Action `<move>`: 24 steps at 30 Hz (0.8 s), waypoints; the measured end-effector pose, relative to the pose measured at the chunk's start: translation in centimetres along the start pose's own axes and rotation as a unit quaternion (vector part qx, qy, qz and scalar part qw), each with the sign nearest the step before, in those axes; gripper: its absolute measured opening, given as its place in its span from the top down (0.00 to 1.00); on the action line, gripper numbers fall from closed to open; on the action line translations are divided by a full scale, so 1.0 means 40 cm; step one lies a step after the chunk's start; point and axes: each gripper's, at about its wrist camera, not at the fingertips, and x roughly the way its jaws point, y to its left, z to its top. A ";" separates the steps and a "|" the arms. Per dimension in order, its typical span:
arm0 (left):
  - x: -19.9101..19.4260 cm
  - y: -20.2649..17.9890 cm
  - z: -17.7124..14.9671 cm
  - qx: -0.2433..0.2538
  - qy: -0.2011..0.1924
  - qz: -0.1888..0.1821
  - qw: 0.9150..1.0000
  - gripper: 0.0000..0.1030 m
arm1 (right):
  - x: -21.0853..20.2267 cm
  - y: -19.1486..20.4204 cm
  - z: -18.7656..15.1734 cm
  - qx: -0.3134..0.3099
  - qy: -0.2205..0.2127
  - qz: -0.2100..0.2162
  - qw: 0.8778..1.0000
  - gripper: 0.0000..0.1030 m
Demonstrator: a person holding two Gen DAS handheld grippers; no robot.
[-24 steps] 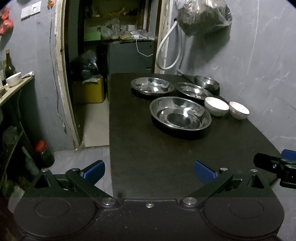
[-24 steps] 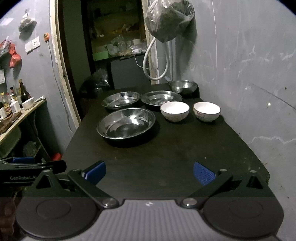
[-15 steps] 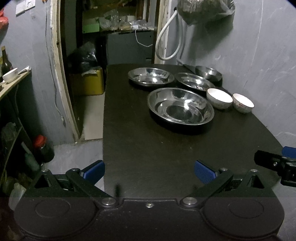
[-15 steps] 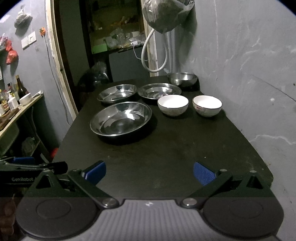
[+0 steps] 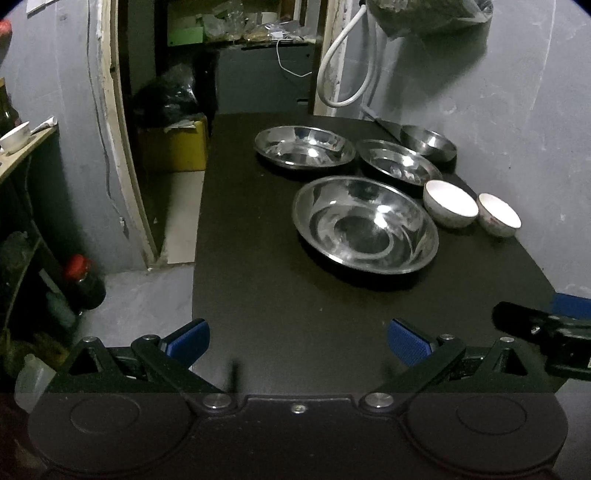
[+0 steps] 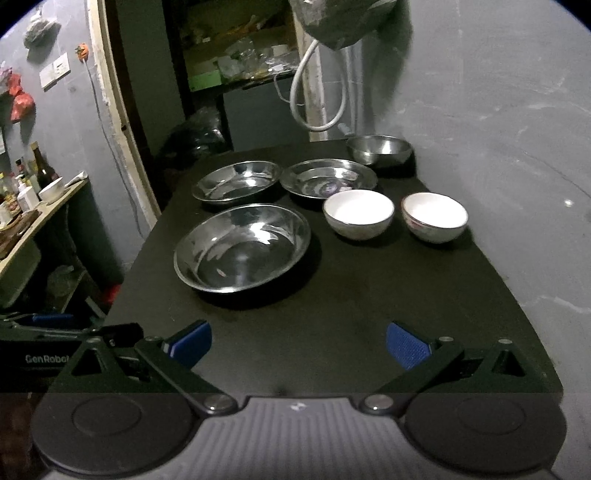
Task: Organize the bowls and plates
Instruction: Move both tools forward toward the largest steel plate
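Observation:
On the black table (image 5: pixel 280 302) stand a large steel plate (image 5: pixel 365 225), two smaller steel plates (image 5: pixel 304 146) (image 5: pixel 400 162), a steel bowl (image 5: pixel 428 142) at the far right, and two white bowls (image 5: pixel 448 203) (image 5: pixel 498 214). The right wrist view shows the same: the large plate (image 6: pixel 242 247), two plates (image 6: pixel 238 181) (image 6: pixel 327 179), the steel bowl (image 6: pixel 378 147), and the white bowls (image 6: pixel 358 214) (image 6: pixel 434 218). My left gripper (image 5: pixel 297 341) is open and empty over the table's near edge. My right gripper (image 6: pixel 299 341) is open and empty, short of the dishes.
A grey wall (image 6: pixel 498 129) runs along the table's right side, with a hanging bag (image 5: pixel 428 14) and white hose (image 5: pixel 347 74). A doorway (image 5: pixel 166 110) opens at left. A shelf (image 6: pixel 33 206) with bottles stands far left. A red-capped bottle (image 5: pixel 83 280) sits on the floor.
Both grippers have moved forward and risen a little over the table; the dishes look nearer and lower. Nothing on the table has moved.

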 end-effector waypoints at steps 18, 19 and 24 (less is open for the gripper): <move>0.100 -0.007 0.155 -0.040 0.063 0.051 0.996 0.01 | 0.122 -0.005 0.179 -0.030 0.043 0.009 0.999 0.00; 0.104 -0.009 0.163 -0.040 0.068 0.055 0.995 0.01 | 0.130 -0.008 0.188 -0.031 0.050 0.007 0.998 0.00; 0.123 -0.012 0.198 -0.046 0.092 0.066 0.993 0.01 | 0.159 -0.015 0.220 -0.035 0.083 -0.004 0.996 0.00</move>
